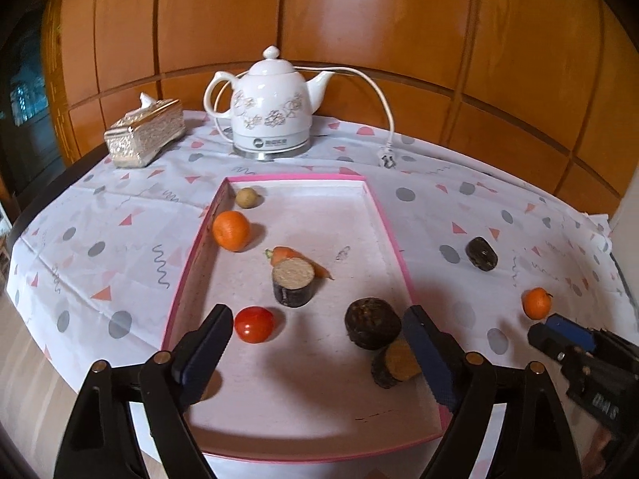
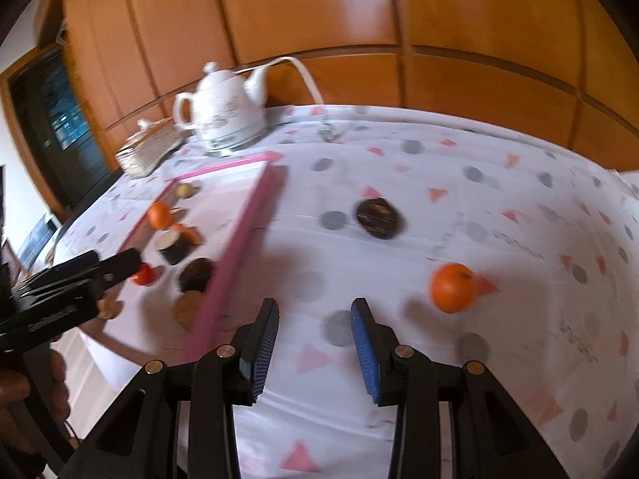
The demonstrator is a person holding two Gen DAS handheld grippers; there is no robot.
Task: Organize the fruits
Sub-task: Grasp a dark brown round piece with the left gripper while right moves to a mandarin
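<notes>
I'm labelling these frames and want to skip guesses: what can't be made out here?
- Small brown item, left wrist view: mostly hidden behind the left gripper's finger; identity unclear.
- Kettle's logo: too small to read.
- Right gripper, left wrist view: cut off by the edge.
- Tissue box, right wrist view: motion-blurred.

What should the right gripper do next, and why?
Probably move toward the small orange tangerine lying on the patterned tablecloth and close on it. The right gripper is empty with the tangerine close by, outside the pink-rimmed tray where the other pieces already sit.
</notes>
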